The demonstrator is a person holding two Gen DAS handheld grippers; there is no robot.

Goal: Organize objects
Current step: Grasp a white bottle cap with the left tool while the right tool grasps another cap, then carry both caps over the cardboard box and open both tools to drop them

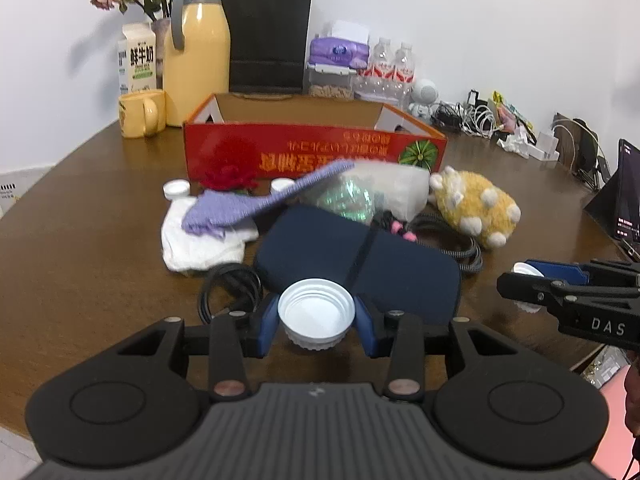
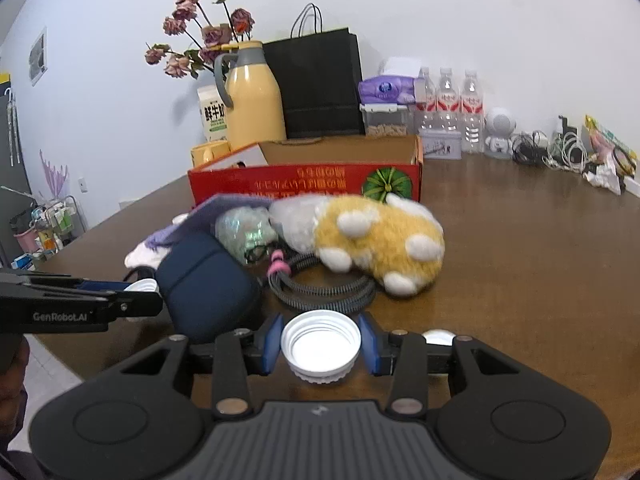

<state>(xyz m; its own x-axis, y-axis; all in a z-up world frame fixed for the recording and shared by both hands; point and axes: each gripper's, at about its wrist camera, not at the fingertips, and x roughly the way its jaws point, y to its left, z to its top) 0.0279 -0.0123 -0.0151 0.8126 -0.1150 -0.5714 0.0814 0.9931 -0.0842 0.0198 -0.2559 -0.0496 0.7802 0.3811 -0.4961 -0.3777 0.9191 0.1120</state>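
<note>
My left gripper (image 1: 317, 320) is shut on a white screw cap (image 1: 316, 310), open side up, with a blue pad against each side. It is held just in front of a navy pouch (image 1: 360, 256). My right gripper (image 2: 321, 346) is shut on a second white cap (image 2: 320, 340) in the same way, low over the table. Each gripper shows in the other's view: the right gripper (image 1: 528, 282) at the right edge, the left gripper (image 2: 140, 294) at the left edge. Behind the clutter stands an open red cardboard box (image 1: 312, 152).
The pile holds a yellow plush (image 1: 476, 204), a purple knit piece (image 1: 256, 204), a white cloth (image 1: 200, 240), a bubble-wrap bag (image 1: 384, 190) and cables (image 2: 328, 288). Loose caps (image 1: 176, 189) (image 2: 438, 337) lie on the table. A mug (image 1: 140, 114), a thermos (image 1: 196, 56) and a tablet (image 1: 624, 196) stand around.
</note>
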